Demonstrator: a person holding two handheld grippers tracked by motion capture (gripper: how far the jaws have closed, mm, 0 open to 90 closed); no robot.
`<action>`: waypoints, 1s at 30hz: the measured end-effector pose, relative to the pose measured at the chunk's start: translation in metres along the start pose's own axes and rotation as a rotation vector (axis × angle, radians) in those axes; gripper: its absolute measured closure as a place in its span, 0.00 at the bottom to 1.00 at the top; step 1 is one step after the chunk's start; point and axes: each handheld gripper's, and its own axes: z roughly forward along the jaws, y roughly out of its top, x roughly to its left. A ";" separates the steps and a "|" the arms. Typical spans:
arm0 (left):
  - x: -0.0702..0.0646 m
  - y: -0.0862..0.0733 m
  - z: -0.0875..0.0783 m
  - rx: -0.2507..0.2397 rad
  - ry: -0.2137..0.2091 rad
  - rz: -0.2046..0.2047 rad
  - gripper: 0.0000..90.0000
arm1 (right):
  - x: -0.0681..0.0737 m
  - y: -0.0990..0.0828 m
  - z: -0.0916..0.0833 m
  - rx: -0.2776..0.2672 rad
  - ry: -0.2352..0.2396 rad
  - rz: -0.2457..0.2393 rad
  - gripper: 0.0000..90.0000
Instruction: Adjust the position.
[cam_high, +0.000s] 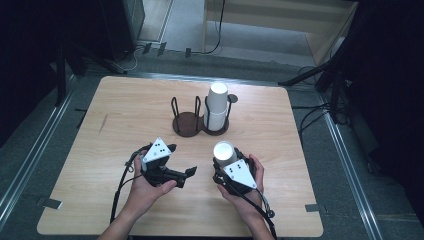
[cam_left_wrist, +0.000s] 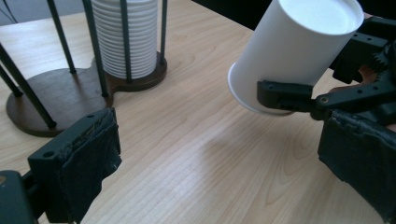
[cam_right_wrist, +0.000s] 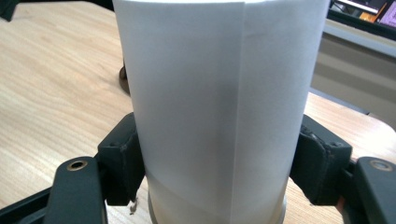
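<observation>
We note that the right hand-held gripper (cam_high: 227, 167) clamps a white paper cup (cam_high: 224, 151) near its rim, risking crushing, while the left hand-held gripper (cam_high: 184, 174) stands released.

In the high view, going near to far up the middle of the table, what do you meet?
Right gripper holding a white cup → dark wooden cup holder with a stack of white cups → table's far edge.

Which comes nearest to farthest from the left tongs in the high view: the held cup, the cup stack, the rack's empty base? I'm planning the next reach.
From the left tongs:
1. Held cup, just to the right, in the right tongs.
2. Empty base, straight ahead.
3. Cup stack, ahead and right, in the rack's other half.
</observation>
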 end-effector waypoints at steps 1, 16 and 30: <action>0.000 0.000 0.000 0.003 -0.002 0.003 0.00 | 0.002 0.000 0.000 -0.001 -0.001 -0.015 0.32; -0.008 0.000 0.003 0.028 -0.069 0.021 0.07 | 0.018 -0.005 0.002 -0.014 0.012 -0.140 0.33; -0.016 0.000 0.002 0.015 -0.108 0.065 0.15 | 0.030 -0.008 0.002 -0.043 0.053 -0.200 0.34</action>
